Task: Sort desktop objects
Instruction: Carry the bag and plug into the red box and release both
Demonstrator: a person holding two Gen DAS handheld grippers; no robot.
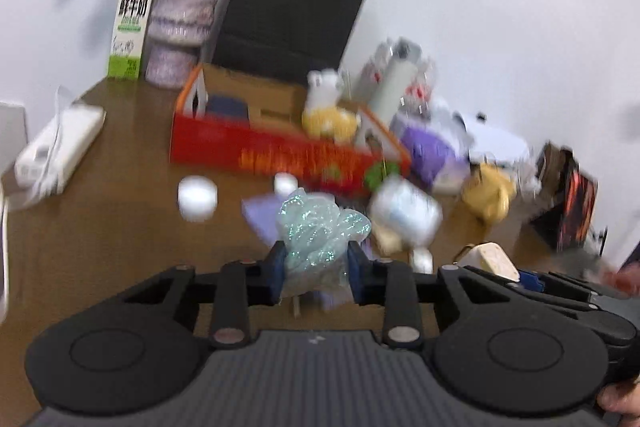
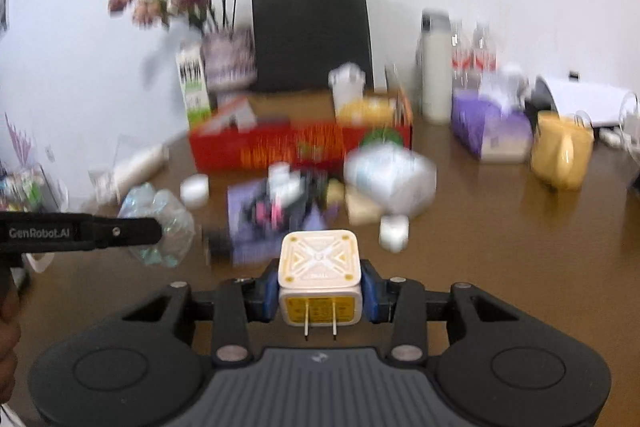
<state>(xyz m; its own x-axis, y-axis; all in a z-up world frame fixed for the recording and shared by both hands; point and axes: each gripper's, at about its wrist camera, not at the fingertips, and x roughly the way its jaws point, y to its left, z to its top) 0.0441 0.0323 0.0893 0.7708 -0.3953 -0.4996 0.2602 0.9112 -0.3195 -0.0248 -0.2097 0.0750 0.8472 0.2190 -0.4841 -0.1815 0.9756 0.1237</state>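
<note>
Desktop clutter is lying in a loose heap near the middle of the brown table [image 2: 500, 247], in front of a red box [image 2: 280, 147] that is sitting toward the back edge. I am gripping two pieces of it and holding both above the table.

My left claw [image 1: 316, 267] is pinching a crumpled, glittery clear wrapper [image 1: 320, 227]; the blue pads are pressing on its lower part while the rest is bulging up between them. In the right wrist view that wrapper [image 2: 160, 223] is hanging at the tip of the left claw, off to the left of the heap.

My right claw [image 2: 320, 293] is clamping a white and yellow plug [image 2: 320, 275] by its sides, with the two prongs pointing back at the camera.

Among the heap, a small white jar [image 2: 195, 190] is sitting at its left side, and a white wrapped packet [image 2: 390, 177] is resting at its right, just in front of the red box. A purple tissue pack [image 2: 488, 127] and a yellow mug [image 2: 562, 155] are standing toward the right edge. A black bag [image 2: 312, 31], a vase [image 1: 180, 31] of flowers and a milk carton [image 1: 130, 27] are standing along the back edge against the wall. Much of the scene is blurred.
</note>
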